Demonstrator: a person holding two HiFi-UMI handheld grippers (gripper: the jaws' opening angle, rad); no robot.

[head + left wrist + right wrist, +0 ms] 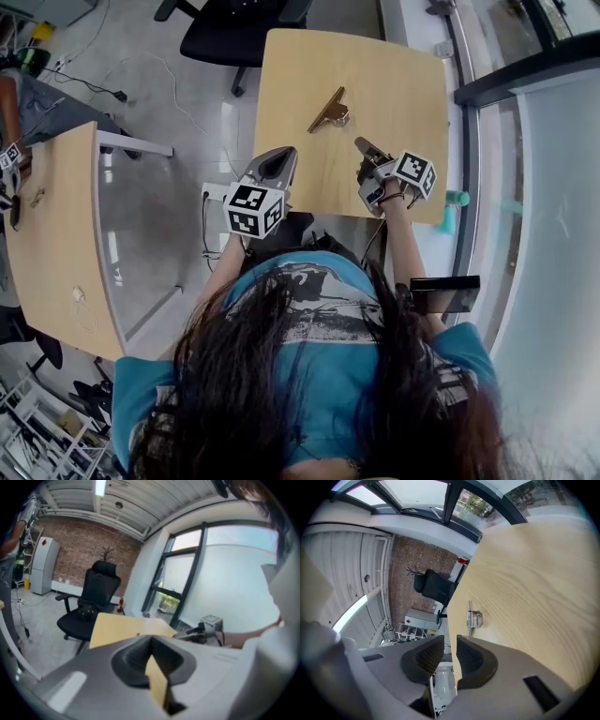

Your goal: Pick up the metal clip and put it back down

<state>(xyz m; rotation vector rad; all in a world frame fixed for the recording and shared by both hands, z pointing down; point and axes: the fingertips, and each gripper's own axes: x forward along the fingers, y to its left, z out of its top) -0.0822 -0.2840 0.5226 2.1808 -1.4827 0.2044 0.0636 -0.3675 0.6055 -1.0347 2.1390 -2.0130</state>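
- Small silver-and-bronze metal clip (pixel 330 111) lies flat on the light wooden surface (pixel 403 75), about midway across it and toward its far half, untouched.
- Right gripper (pixel 361 145) is over the near right part of the surface, pointed at the clip; jaws narrowly apart, nothing between them, clip (pixel 473 618) just ahead of the tips.
- Left gripper (pixel 284 153) is at the surface's near left edge; jaws together at the tips, holding nothing.
- Black office chair (pixel 234 28) stands beyond the surface's far edge.
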